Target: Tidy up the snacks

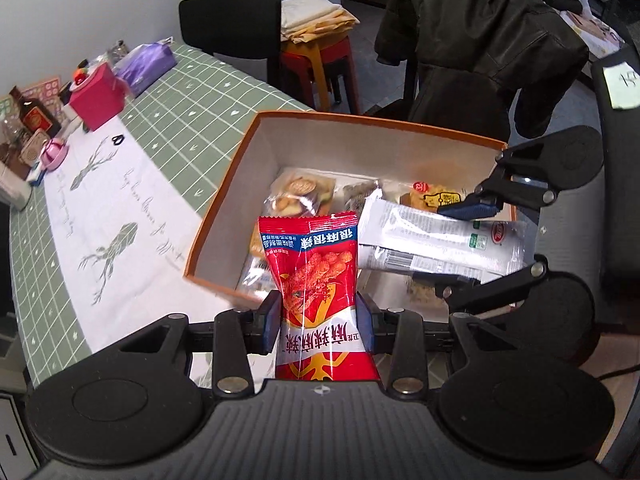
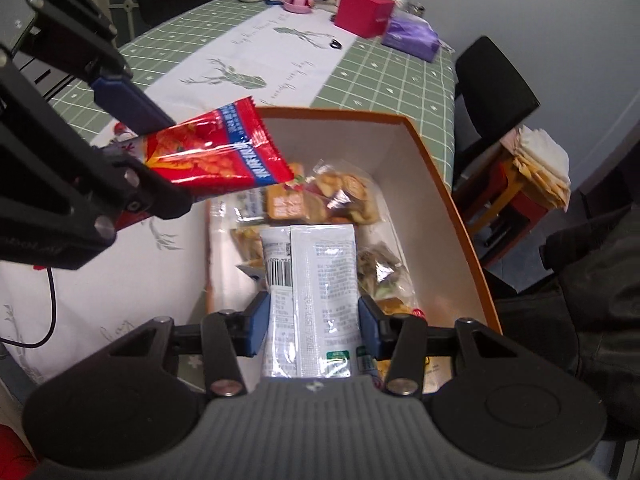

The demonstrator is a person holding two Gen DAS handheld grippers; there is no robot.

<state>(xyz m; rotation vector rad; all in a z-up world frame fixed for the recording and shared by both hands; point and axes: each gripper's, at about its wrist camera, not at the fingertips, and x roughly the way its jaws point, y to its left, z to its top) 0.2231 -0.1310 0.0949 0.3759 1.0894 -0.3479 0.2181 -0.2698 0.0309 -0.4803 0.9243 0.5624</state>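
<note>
An orange box with white inner walls stands on the table and holds several snack packets. My left gripper is shut on a red snack packet and holds it over the box's near edge. It also shows in the right wrist view. My right gripper is shut on a white packet above the box. In the left wrist view that white packet sits over the box's right side between the right gripper's fingers.
A green checked tablecloth with a white runner covers the table. A pink box, a purple tissue pack, a bottle and small items stand at its far end. Black chairs, a red stool and a dark jacket are beyond.
</note>
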